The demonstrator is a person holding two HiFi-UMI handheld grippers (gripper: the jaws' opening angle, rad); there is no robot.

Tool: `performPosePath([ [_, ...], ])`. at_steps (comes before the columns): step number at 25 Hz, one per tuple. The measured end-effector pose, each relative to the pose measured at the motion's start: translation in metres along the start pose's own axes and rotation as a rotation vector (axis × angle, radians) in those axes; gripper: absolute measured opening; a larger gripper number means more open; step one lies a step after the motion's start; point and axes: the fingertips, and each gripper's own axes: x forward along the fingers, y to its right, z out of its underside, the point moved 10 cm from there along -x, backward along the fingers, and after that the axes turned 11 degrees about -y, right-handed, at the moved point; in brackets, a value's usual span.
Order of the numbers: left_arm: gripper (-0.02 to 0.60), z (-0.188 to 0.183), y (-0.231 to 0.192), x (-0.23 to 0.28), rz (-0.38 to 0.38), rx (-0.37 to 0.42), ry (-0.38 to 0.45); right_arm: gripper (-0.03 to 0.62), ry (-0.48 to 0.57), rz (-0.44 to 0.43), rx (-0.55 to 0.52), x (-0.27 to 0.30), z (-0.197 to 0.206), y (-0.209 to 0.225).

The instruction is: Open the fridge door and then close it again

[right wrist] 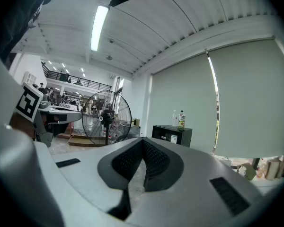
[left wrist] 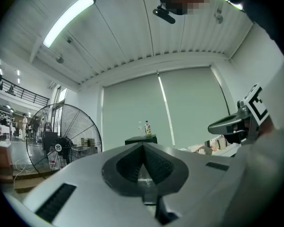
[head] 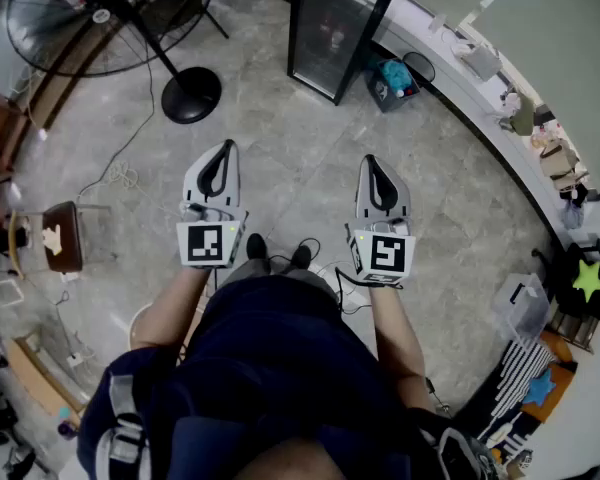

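Note:
A small black fridge (head: 335, 30) with a glass door stands closed at the far side of the floor, several steps ahead of me. It shows small and distant as the fridge (left wrist: 141, 139) in the left gripper view and as the fridge (right wrist: 172, 134) in the right gripper view, with bottles on top. My left gripper (head: 223, 149) is held at waist height, shut and empty. My right gripper (head: 370, 162) is level beside it, also shut with nothing in it. Both point toward the fridge, well short of it.
A big floor fan (head: 110, 18) on a round black base (head: 191, 95) stands left of the fridge. A blue bag (head: 392, 80) sits at the fridge's right. A curved white counter (head: 500, 138) with clutter runs along the right. Cables (head: 120, 176) trail on the floor at left.

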Motion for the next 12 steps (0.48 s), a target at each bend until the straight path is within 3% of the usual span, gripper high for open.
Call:
performPosePath([
  [12, 0.023, 0.0006, -0.0020, 0.0089, 0.012, 0.002, 0.001, 0.020, 0.020, -0.018, -0.011, 0.0050, -0.0038, -0.0027],
])
